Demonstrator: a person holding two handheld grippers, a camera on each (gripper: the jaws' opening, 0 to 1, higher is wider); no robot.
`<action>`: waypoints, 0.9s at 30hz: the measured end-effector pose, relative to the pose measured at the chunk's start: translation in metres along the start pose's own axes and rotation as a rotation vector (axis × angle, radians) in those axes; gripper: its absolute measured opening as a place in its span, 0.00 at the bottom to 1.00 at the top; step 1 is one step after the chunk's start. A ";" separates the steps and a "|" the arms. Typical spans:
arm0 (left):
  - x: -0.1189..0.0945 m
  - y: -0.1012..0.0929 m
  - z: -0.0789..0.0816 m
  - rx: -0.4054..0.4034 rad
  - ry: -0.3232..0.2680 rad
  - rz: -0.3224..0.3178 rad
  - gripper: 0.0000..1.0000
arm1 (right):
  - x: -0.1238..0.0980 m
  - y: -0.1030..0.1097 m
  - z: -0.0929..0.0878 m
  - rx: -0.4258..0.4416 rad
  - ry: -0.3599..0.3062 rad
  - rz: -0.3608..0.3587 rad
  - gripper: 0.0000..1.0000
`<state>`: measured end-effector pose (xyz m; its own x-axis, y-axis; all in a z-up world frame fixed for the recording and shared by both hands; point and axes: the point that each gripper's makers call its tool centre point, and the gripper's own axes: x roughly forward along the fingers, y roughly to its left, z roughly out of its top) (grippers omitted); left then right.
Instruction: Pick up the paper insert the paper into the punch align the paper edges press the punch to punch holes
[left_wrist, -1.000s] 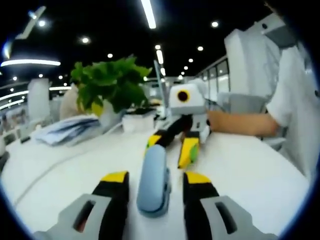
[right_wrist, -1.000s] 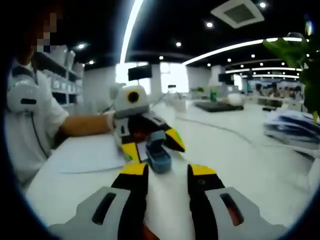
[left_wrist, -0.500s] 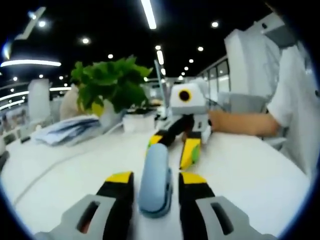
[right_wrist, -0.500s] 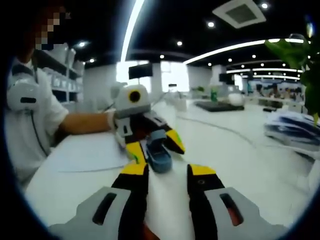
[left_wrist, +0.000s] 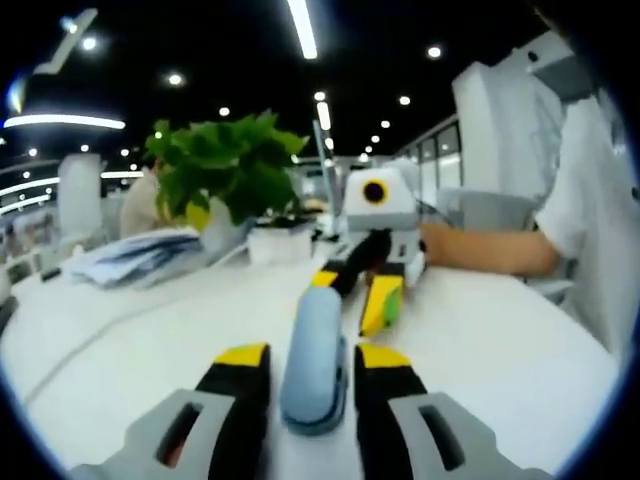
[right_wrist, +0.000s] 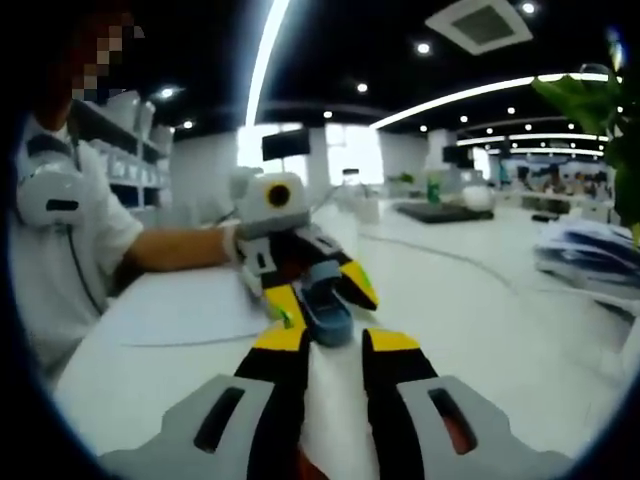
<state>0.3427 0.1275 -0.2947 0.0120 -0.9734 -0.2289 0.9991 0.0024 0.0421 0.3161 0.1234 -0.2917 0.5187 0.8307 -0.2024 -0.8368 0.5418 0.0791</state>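
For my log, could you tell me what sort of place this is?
Probably an open-plan office: long white tables, a stack of papers beside a leafy green potted plant, and strip ceiling lights.

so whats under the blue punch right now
The punch sits on the white table, between the left gripper jaws. Whether paper reaches under it cannot be seen; its body covers that spot.

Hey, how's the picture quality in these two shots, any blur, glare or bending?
Left gripper view: soft all over, the blue punch smeared at its near end, ceiling lights bloom. Right gripper view: fisheye bends the ceiling light strips into arcs, the bright window blows out, and the paper barely stands out from the white table.
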 end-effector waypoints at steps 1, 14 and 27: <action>0.000 -0.001 0.000 0.001 0.000 0.000 0.34 | 0.000 0.001 0.000 0.000 0.001 0.002 0.23; 0.001 -0.003 -0.002 0.005 0.004 0.002 0.34 | 0.005 0.014 -0.002 -0.011 0.015 0.035 0.21; 0.002 -0.004 -0.001 -0.006 -0.003 -0.005 0.27 | 0.007 0.017 -0.002 -0.012 0.019 0.033 0.21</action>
<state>0.3387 0.1256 -0.2958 0.0066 -0.9740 -0.2263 0.9994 -0.0013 0.0348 0.3056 0.1381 -0.2936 0.4875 0.8454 -0.2183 -0.8554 0.5126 0.0746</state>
